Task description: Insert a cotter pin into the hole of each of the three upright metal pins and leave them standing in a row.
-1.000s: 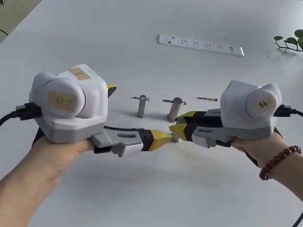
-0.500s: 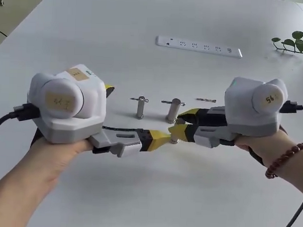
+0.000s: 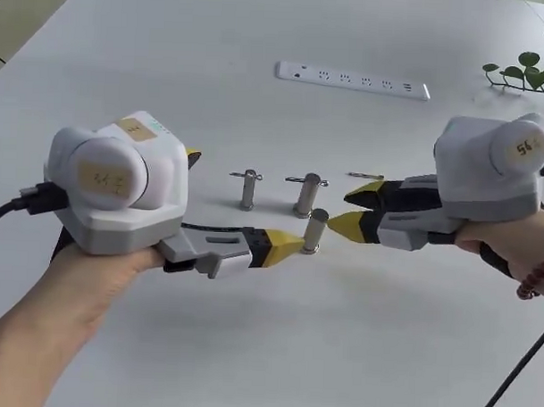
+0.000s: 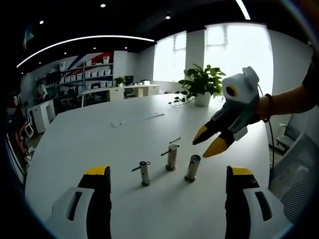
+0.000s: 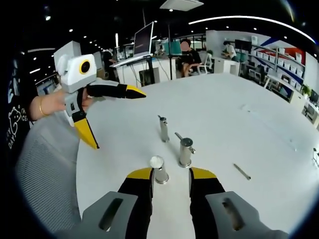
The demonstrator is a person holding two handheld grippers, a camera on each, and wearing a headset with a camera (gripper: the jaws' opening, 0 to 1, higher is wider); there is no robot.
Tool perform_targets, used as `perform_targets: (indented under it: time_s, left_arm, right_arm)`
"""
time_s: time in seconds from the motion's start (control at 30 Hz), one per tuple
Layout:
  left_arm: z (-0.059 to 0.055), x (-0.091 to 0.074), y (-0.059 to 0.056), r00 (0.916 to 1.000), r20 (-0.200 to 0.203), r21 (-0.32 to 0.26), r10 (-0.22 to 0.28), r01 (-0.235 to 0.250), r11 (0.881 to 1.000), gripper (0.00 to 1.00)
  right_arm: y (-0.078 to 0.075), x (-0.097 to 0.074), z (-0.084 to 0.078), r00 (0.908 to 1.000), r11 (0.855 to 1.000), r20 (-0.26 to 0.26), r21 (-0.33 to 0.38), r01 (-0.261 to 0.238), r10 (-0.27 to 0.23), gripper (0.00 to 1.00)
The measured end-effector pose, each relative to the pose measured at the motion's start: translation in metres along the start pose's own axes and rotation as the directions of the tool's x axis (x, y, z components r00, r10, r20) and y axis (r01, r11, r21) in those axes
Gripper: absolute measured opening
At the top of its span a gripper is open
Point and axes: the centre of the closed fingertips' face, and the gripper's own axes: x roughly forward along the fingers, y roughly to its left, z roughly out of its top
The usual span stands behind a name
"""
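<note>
Both grippers empty around the near pin on the white counter (image 3: 249, 346).
The left gripper (image 5: 118, 119) is spread wide, one tip just beside the base of the bare upright pin (image 3: 314, 230). The right gripper (image 3: 340, 211), jaws slightly parted, hovers just beside it. The two pins behind (image 3: 247, 189) (image 3: 306, 196) carry cotter pins. A loose cotter pin (image 3: 367, 176) lies beyond.

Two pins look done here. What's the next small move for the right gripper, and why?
Probably swing the right gripper to the loose cotter pin lying on the table beyond the row: its tongs are open and empty, and the nearest upright pin has no cotter pin yet.
</note>
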Motion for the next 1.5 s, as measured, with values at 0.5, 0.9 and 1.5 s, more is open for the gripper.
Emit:
perform_targets:
  time_s: [0.5, 0.9, 1.5]
  left_arm:
    - [0.002, 0.0, -0.001, 1.0, 0.009, 0.006, -0.003, 0.003, 1.0, 0.98]
    - [0.001, 0.0, -0.003, 1.0, 0.005, 0.01, -0.007, 0.007, 1.0, 0.97]
    - [-0.002, -0.001, 0.001, 1.0, -0.005, 0.002, 0.003, -0.003, 1.0, 0.95]
  right_arm:
    - [-0.061, -0.008, -0.013, 0.9898, 0.995, -0.103, -0.026, 0.096, -0.099, 0.2]
    - [-0.099, 0.003, -0.028, 0.9654, 0.986, -0.214, -0.098, 0.131, -0.149, 0.14]
    - [-0.13, 0.023, -0.046, 0.9426, 0.985, -0.295, -0.124, 0.124, -0.156, 0.13]
